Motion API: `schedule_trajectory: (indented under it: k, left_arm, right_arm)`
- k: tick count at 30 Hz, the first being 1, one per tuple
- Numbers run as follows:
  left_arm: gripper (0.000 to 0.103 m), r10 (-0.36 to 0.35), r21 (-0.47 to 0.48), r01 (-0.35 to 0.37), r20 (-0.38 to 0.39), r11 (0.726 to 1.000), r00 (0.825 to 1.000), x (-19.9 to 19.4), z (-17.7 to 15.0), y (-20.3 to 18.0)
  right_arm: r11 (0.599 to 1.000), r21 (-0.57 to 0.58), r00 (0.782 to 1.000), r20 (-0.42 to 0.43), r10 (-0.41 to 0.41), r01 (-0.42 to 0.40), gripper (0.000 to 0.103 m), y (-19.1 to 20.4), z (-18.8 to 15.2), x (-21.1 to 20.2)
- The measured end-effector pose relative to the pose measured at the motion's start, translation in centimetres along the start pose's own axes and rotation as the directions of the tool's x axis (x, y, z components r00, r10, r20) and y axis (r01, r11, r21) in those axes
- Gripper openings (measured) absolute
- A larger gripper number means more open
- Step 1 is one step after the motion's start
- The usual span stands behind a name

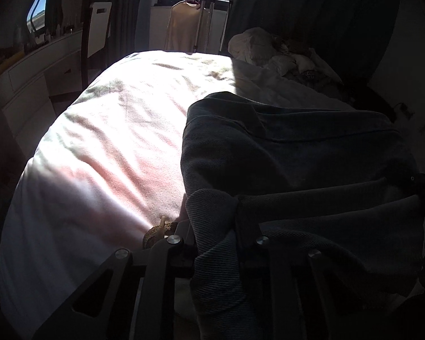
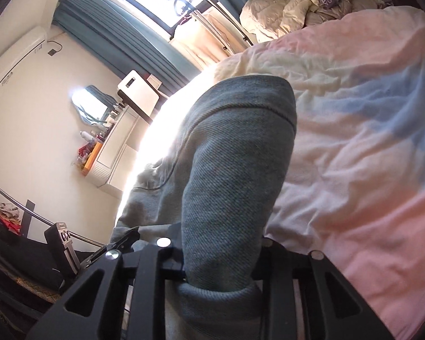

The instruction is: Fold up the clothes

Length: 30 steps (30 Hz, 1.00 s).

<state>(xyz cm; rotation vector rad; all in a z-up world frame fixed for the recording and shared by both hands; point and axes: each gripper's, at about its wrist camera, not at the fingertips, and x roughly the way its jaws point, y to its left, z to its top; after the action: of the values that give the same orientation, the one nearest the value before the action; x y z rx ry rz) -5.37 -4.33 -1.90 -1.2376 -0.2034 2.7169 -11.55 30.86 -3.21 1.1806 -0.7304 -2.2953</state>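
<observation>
right wrist: grey-green garment point(image 2: 235, 155) between right gripper point(image 2: 212, 243) jaws

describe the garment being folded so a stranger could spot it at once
Start at the big bed with its pale pink-and-blue cover. On its near side lies the grey-green sweatshirt, thick and twill-textured. It is the only dark garment, unlike the pale crumpled pile at the far end.

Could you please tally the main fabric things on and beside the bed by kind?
Grey-green garment, held by both grippers: 1
Pastel bedcover: 1
Heap of crumpled pale clothes at the far end of the bed: 1
Cream garment hanging on the stand: 1
Total: 4
</observation>
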Motion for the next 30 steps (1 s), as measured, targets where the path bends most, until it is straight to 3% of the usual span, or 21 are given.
schedule_trajectory:
  k: [4,8,16,19,23,26,30]
  left_arm:
    - [0.016,-0.029,0.020,0.028,0.016,0.999,0.999,-0.7,1.4,-2.6]
    - [0.016,-0.060,0.072,0.057,0.048,0.996,0.997,-3.3,2.0,-6.7]
    - [0.016,-0.173,0.224,0.146,0.106,0.964,0.979,-6.1,4.2,-20.5]
    - [0.016,-0.231,0.283,0.194,0.101,0.939,0.968,-7.8,3.7,-25.6]
    - [0.016,-0.301,0.377,0.255,0.066,0.890,0.951,-1.1,6.6,-36.3]
    - [0.016,-0.338,0.438,0.297,0.016,0.849,0.941,-2.1,3.6,-45.1]
    - [0.016,-0.358,0.500,0.341,-0.066,0.796,0.932,1.1,0.5,-52.2]
  right_arm:
    - [0.999,-0.033,0.999,0.035,0.012,-0.011,0.026,2.9,0.4,-2.8]
    - [0.999,-0.049,0.995,0.101,-0.005,0.009,0.026,2.8,1.0,-8.9]
    - [0.994,-0.038,0.962,0.258,-0.086,0.099,0.026,-0.6,1.1,-24.0]
    - [0.991,-0.030,0.942,0.315,-0.116,0.132,0.026,-1.8,1.2,-29.7]
    - [0.981,0.029,0.904,0.386,-0.186,0.189,0.026,-5.7,0.5,-37.0]
    - [0.968,0.093,0.874,0.418,-0.249,0.231,0.026,-9.8,-0.4,-41.5]
    - [0.941,0.180,0.840,0.425,-0.337,0.287,0.026,-15.7,-2.1,-44.9]
